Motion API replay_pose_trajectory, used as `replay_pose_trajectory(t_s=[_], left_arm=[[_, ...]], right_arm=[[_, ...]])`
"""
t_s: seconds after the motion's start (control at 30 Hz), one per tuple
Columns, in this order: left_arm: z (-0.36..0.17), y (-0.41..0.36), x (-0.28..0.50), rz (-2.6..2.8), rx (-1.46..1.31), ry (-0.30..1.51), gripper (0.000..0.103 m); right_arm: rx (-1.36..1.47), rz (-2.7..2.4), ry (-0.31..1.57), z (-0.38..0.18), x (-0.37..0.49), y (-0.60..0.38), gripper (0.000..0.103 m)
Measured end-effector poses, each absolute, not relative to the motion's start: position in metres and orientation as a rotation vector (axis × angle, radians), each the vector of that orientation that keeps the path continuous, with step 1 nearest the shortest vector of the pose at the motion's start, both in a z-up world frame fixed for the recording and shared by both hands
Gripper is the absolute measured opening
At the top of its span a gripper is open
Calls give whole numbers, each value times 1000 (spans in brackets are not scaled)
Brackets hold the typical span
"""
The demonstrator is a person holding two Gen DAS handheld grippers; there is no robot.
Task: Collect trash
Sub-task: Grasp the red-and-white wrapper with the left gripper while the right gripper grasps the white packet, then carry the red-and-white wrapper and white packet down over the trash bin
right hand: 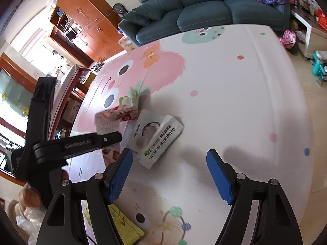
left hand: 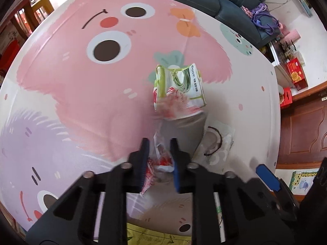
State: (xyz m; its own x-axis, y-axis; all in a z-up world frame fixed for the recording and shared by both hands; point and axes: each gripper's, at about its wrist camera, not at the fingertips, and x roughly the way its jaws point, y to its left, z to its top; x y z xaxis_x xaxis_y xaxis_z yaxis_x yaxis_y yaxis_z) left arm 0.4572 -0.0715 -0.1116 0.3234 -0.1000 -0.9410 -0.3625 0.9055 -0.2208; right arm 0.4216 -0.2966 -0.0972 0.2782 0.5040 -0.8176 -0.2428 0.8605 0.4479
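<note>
My left gripper (left hand: 159,145) is shut on a crumpled clear plastic bag with red print (left hand: 163,159). The bag stretches away towards a green and white bean packet (left hand: 179,85); I cannot tell if the packet is inside it. A white coconut wrapper (left hand: 216,140) lies flat on the play mat just right of the bag. In the right wrist view that coconut wrapper (right hand: 155,136) lies just ahead of my right gripper (right hand: 169,157), which is open and holds nothing. The left gripper's arm (right hand: 81,143) reaches in from the left above the bag (right hand: 110,143).
A pink cartoon play mat (left hand: 71,81) covers the floor. A yellow-green packet (right hand: 124,222) lies close under my right gripper. A dark teal sofa (right hand: 204,6) borders the mat's far side. Wooden cabinets (right hand: 85,20) stand left, and toys (right hand: 318,65) lie on the tiles at right.
</note>
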Motion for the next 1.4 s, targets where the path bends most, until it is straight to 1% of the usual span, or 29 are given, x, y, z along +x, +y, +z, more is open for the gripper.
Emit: replay_pose_trajectory(t_s=[0.2,0.27,0.33,0.4,0.57,0.6,0.63,0.67,0.83,1.17,1.4], left_arm=[[-100,-63,443,200,-407,1192,7],[-93,-59,434,204,-408,1181,7],[-86,-54,426,213,-418,1166,7],[-80,-49,418,222,-430,1153,7],[-63,-35,395,240,-481,1116,7],[-59,-33,390,242,-489,1108,7],[-57,-31,386,244,-493,1103,7],[-54,-28,381,245,-497,1097,7],[-39,-20,354,250,-504,1080,7],[-2,-13,285,198,-468,1044,7],[36,0,214,132,-373,1006,7]], right_arm=[[235,512,1233,-118,440,-266,75],[216,510,1247,-125,443,-256,71],[171,499,1230,-126,443,-245,70],[129,495,1224,-128,442,-234,66],[11,498,1205,-131,437,-207,25],[10,510,1208,-132,437,-203,23],[12,515,1209,-132,435,-201,17],[11,518,1205,-132,433,-200,16],[39,530,1190,-121,423,-205,9],[93,516,1130,-70,372,-229,9],[138,503,1077,-14,292,-237,9]])
